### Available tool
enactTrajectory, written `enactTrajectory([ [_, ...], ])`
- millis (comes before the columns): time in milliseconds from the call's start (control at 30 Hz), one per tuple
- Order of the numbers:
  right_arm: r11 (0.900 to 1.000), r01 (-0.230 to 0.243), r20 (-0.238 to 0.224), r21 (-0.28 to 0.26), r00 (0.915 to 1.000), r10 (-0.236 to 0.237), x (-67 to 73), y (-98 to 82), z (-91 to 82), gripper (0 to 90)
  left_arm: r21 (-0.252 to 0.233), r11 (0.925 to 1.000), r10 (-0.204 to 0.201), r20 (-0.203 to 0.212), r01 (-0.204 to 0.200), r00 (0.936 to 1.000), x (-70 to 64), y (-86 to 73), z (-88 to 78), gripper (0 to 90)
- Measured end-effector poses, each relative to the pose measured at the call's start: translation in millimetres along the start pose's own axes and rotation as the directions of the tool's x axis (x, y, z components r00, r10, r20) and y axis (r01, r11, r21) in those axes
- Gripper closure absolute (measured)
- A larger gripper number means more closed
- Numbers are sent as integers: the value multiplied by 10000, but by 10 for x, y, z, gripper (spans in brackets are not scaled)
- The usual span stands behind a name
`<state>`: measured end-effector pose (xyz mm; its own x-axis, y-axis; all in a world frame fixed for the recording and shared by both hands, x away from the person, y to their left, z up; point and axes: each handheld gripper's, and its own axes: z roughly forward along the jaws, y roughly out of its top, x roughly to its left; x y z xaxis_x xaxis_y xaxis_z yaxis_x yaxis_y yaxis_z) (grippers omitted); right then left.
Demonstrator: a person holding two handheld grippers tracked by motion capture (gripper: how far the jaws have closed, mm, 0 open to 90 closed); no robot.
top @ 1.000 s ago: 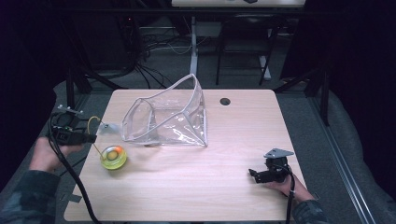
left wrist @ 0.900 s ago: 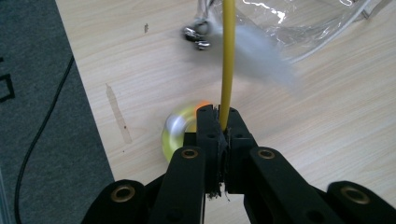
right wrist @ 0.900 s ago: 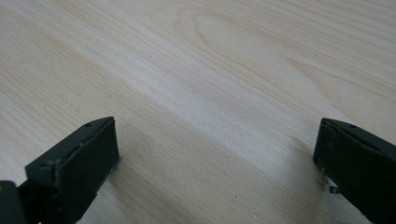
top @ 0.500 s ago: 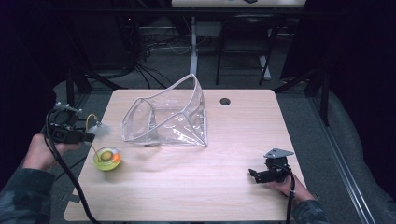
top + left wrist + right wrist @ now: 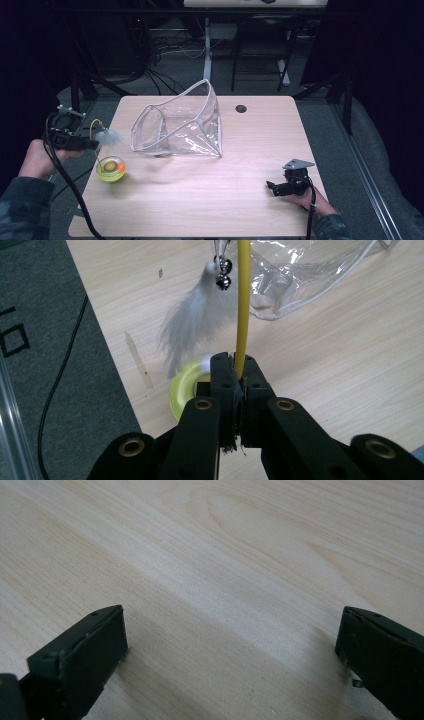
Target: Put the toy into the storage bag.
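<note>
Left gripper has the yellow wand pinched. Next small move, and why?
Probably carry the yellow wand toward the clear bag's open mouth. The left gripper is shut on it, the feather hangs just outside the mouth, and the right gripper rests open on the table.

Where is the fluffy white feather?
In the high view the white feather hangs near the table's left edge, between the left gripper and the clear plastic bag, above the yellow-green base.
</note>
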<state>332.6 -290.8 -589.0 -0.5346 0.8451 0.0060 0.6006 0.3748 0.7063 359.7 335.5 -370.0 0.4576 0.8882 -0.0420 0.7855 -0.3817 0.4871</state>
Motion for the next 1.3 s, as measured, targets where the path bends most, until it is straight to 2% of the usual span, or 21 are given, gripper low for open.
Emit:
enactTrajectory([
  [600,10000,47,17,-17,10000,-47,-3,-2,1,0,-97,9999,49,-173,-51,9998,13,135,-110,879],
  [900,10000,46,21,-14,10000,-46,-2,-3,0,0,-125,9994,316,-238,-320,9992,-13,226,-194,879],
  [1133,10000,-22,-11,-64,10000,22,2,-5,1,0,-161,9996,243,-347,-248,9991,1,270,-269,879],
  [1300,10000,-26,-1,-71,10000,26,2,-5,1,0,-157,9992,363,-492,-371,9981,-6,335,-330,879],
])
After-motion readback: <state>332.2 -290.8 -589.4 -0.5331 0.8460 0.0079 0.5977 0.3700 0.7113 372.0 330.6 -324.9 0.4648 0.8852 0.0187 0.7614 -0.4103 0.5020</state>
